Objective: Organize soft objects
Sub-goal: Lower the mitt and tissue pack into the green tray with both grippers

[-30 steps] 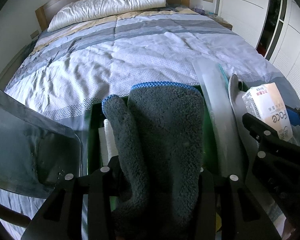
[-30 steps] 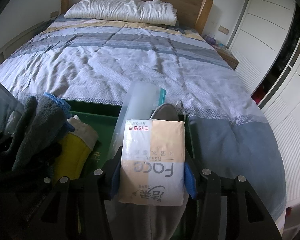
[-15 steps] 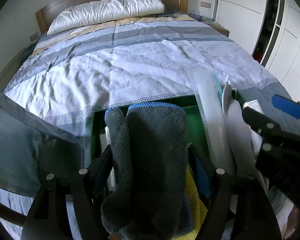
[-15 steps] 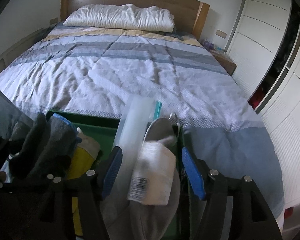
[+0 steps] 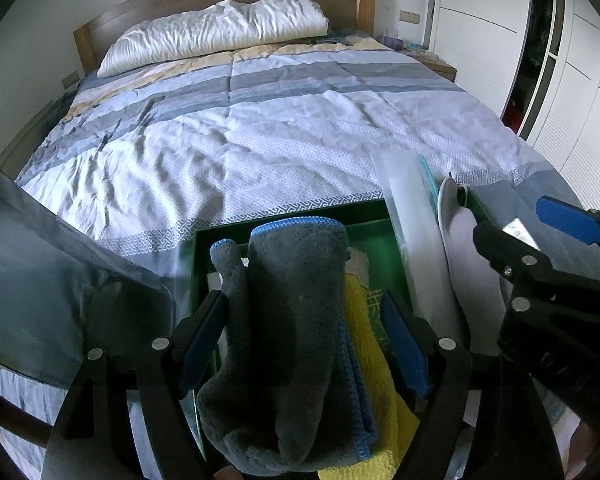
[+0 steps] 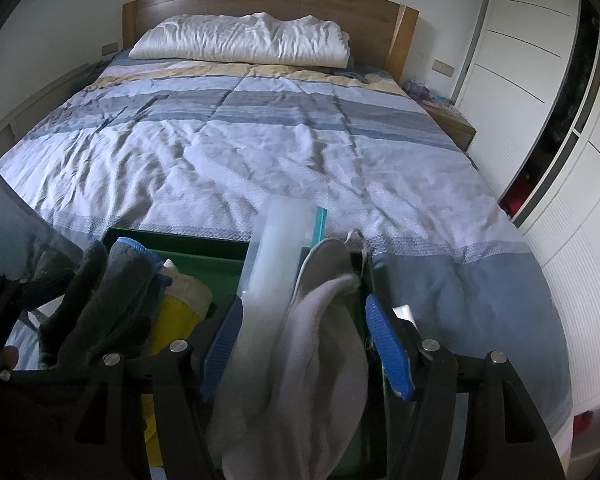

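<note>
A green bin [image 5: 292, 222] [image 6: 204, 250] sits on the near end of the bed. A grey cloth with blue trim [image 5: 296, 308] [image 6: 116, 288] stands in its left side on a yellow cloth [image 5: 376, 344] [image 6: 176, 320]. My left gripper [image 5: 304, 336] is open around the grey cloth, pads apart from it. A frosted plastic divider [image 5: 414, 232] [image 6: 274, 256] and a light grey slipper-like item [image 5: 466, 256] [image 6: 324, 320] stand on the right side. My right gripper [image 6: 306, 344] is open astride them. The tissue pack is mostly hidden; a corner [image 6: 402, 314] shows.
The bed with its striped blue and white quilt [image 5: 280, 120] [image 6: 260, 132] and a white pillow [image 6: 244, 42] stretches ahead. White wardrobe doors [image 6: 540, 100] line the right. A dark translucent lid or panel [image 5: 40, 272] is at the left.
My left gripper opened, let go of the grey cloth in the bin and drew back. My right gripper opened and the tissue pack dropped down into the bin's right side.
</note>
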`<state>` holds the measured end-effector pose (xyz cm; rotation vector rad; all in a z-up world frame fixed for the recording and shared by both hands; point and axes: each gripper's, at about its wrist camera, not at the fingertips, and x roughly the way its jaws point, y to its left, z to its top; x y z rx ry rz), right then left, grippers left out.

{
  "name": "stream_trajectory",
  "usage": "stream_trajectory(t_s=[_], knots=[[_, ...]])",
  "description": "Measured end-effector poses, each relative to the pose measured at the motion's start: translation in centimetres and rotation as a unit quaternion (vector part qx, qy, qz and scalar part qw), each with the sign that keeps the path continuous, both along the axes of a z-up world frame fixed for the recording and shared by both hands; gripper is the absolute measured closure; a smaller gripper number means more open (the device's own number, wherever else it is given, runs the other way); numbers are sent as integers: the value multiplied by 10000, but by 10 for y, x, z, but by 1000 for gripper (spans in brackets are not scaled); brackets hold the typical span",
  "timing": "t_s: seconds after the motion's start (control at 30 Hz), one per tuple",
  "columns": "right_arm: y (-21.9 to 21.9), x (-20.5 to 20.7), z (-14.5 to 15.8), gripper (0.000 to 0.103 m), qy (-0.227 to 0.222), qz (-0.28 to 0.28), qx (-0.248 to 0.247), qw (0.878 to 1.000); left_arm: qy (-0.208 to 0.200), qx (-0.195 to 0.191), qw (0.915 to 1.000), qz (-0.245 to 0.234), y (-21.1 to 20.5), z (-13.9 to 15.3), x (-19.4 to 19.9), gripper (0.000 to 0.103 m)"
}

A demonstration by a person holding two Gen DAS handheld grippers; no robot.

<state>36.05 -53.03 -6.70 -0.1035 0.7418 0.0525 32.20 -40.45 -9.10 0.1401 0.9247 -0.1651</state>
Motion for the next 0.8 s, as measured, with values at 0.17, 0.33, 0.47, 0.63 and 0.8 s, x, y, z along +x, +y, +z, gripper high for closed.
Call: stream_trajectory(t_s=[0.17, 0.33, 0.47, 0.63, 0.8], knots=[[5, -1, -2, 38, 23, 26, -15, 10000, -32, 63, 10000, -26, 0, 0, -1, 30], [6, 1, -4, 38, 41, 0, -3, 10000, -33, 72, 10000, -31, 0, 0, -2, 30], [6, 2, -3, 34, 19, -15, -4, 10000, -45, 69, 10000, -11, 0, 0, -1, 30], [5, 2, -3, 33, 8, -55, 23, 10000, -64, 103, 9999, -33, -1, 0, 1, 30], [6, 2, -3, 33, -5, -75, 28, 10000, -63, 123, 9999, -6, 0, 0, 1, 30]])
